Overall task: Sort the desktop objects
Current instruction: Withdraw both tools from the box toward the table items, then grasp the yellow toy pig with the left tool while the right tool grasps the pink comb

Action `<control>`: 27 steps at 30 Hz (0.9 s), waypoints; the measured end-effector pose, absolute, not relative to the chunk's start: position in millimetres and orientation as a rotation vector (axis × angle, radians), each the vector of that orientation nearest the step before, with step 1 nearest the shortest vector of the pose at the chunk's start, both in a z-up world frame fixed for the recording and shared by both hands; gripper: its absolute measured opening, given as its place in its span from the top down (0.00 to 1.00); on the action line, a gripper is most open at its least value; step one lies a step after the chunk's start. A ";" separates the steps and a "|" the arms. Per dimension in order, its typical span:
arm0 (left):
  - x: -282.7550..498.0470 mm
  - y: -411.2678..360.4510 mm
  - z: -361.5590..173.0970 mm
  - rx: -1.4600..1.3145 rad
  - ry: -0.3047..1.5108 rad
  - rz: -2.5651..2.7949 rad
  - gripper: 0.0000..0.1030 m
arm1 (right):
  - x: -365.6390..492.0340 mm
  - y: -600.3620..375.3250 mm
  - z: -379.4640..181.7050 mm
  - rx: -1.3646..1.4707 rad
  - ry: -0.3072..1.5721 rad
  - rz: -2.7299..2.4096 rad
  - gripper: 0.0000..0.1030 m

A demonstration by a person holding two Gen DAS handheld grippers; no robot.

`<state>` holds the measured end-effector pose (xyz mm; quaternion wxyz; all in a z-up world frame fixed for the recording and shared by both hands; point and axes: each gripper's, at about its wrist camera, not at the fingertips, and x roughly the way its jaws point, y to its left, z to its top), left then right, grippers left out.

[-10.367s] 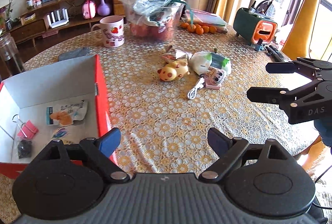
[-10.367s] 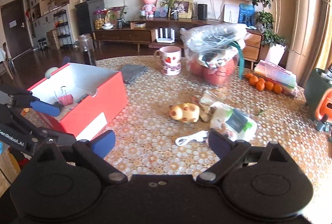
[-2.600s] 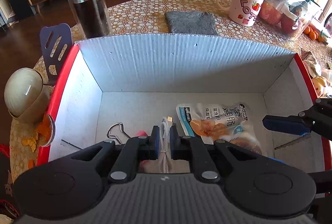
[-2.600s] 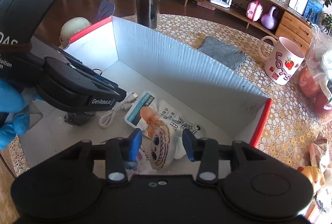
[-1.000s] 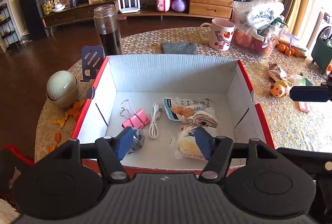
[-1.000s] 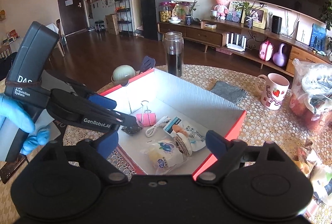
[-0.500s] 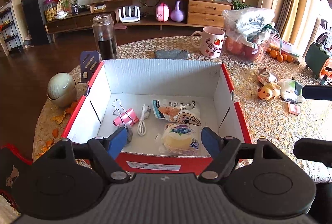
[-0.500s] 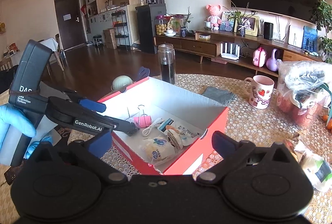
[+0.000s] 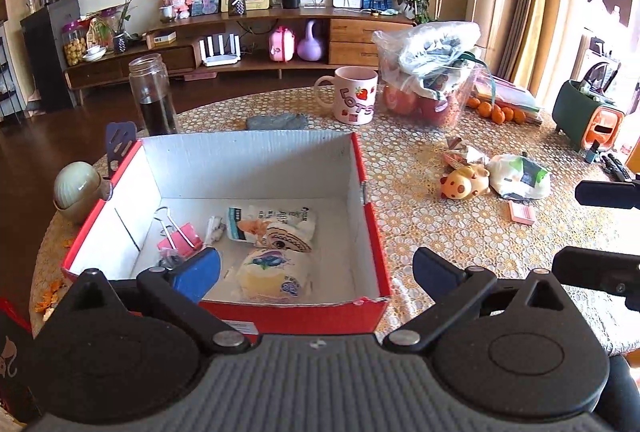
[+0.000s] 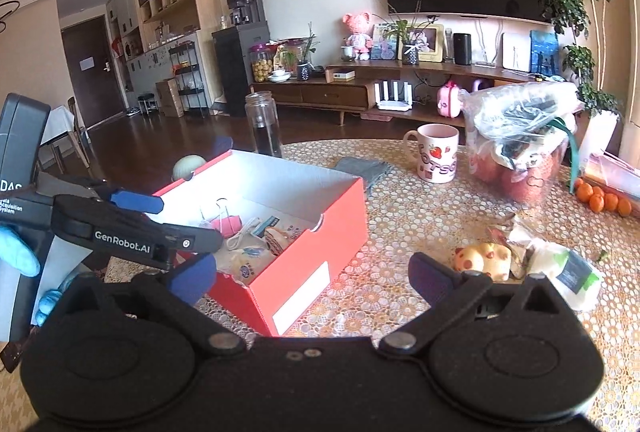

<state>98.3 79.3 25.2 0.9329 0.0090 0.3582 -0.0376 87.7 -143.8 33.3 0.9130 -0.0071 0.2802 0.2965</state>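
The red box (image 9: pixel 372 232) with white inner walls holds a pink binder clip (image 9: pixel 180 238), a white cable (image 9: pixel 214 228), a snack packet (image 9: pixel 276 222) and a wrapped cake (image 9: pixel 272 274). My left gripper (image 9: pixel 316 270) hangs above the box's near edge, its jaws opening with nothing between them. On the tablecloth to the right lie a yellow spotted toy (image 9: pixel 464 181), a white and green packet (image 9: pixel 520 175) and a small pink item (image 9: pixel 522 211). My right gripper (image 10: pixel 311 278) stands open and empty, between the box (image 10: pixel 320 252) and the toy (image 10: pixel 482 260).
Behind the box stand a glass jar (image 9: pixel 154 95), a grey cloth (image 9: pixel 276 121), a strawberry mug (image 9: pixel 356 99) and a bag of fruit (image 9: pixel 432 71). Oranges (image 9: pixel 496 111) and a green and orange case (image 9: pixel 588 119) sit far right. A round cream holder (image 9: pixel 78 183) sits left of the box.
Both grippers have drawn back from the box, which now looks smaller and further left. The left jaws have spread wider. More of the table's right side shows.
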 end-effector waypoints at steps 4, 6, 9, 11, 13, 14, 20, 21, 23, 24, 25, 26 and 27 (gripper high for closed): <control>98.4 51.2 19.4 0.038 0.725 -0.119 0.00 | 84.2 -174.6 26.5 -0.001 0.578 0.549 0.00; 100.7 38.0 16.6 0.039 0.726 -0.145 0.00 | 84.1 -191.9 22.6 0.007 0.586 0.515 0.00; 106.4 17.9 12.3 0.046 0.733 -0.182 0.00 | 84.8 -214.8 17.9 0.008 0.595 0.465 0.00; 110.7 6.1 10.1 0.050 0.741 -0.201 0.00 | 85.6 -229.7 15.0 0.008 0.597 0.433 0.00; 116.0 -5.8 8.1 0.054 0.742 -0.218 0.00 | 86.5 -242.1 11.8 0.007 0.598 0.405 0.00; 119.2 -11.5 6.9 0.057 0.742 -0.223 0.00 | 87.2 -247.5 10.2 0.010 0.600 0.395 0.00; 139.8 -41.4 1.6 0.068 0.741 -0.243 0.00 | 95.8 -273.3 -2.2 0.020 0.617 0.347 0.00; 144.0 -45.6 1.1 0.069 0.740 -0.243 0.00 | 98.7 -274.3 -4.0 0.018 0.618 0.340 0.00; 153.6 -54.1 0.0 0.068 0.738 -0.245 0.00 | 102.1 -278.9 -9.0 0.013 0.619 0.323 0.01; 158.3 -57.5 -0.9 0.068 0.738 -0.246 0.00 | 103.4 -280.4 -11.6 0.012 0.622 0.318 0.01; 163.1 -60.8 -2.1 0.068 0.738 -0.244 0.00 | 105.0 -281.3 -14.1 0.011 0.625 0.315 0.01; 168.7 -64.4 -3.7 0.067 0.737 -0.243 0.00 | 106.5 -282.2 -17.1 0.009 0.628 0.312 0.01; 173.3 -67.1 -5.4 0.067 0.739 -0.242 0.00 | 108.2 -283.0 -19.9 0.007 0.630 0.307 0.01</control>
